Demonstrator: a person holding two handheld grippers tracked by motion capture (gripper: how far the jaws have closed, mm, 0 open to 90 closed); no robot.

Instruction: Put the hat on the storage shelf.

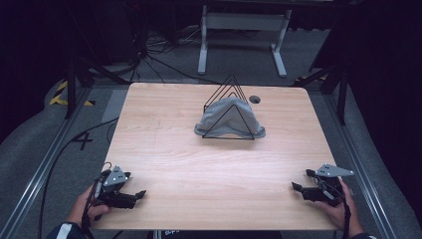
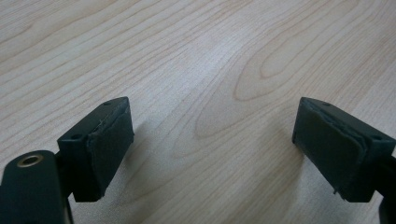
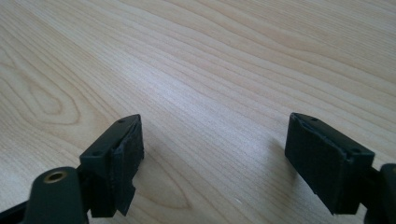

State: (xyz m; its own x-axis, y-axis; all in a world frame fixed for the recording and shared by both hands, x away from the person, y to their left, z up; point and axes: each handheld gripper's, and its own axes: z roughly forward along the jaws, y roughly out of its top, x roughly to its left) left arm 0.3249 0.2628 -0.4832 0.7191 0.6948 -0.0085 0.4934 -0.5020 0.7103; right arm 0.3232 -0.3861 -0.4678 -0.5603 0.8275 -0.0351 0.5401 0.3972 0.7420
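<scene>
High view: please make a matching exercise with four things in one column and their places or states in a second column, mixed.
Things:
1. grey cloth
2. black wire rack
3. left gripper
4. right gripper

Places or states:
A. near right corner of the table, fingers apart
B. draped inside the rack
C. near left corner, fingers apart
D. upright at the far middle, triangle-shaped

Pairs: 1-B, 2-D, 3-C, 4-A

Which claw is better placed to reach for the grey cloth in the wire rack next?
Right, marginally, as a judgement. The grey cloth in the wire rack lies slightly right of the table's middle, so the right claw has the shorter reach. The left claw sits farther off. Both are open and empty.
</scene>
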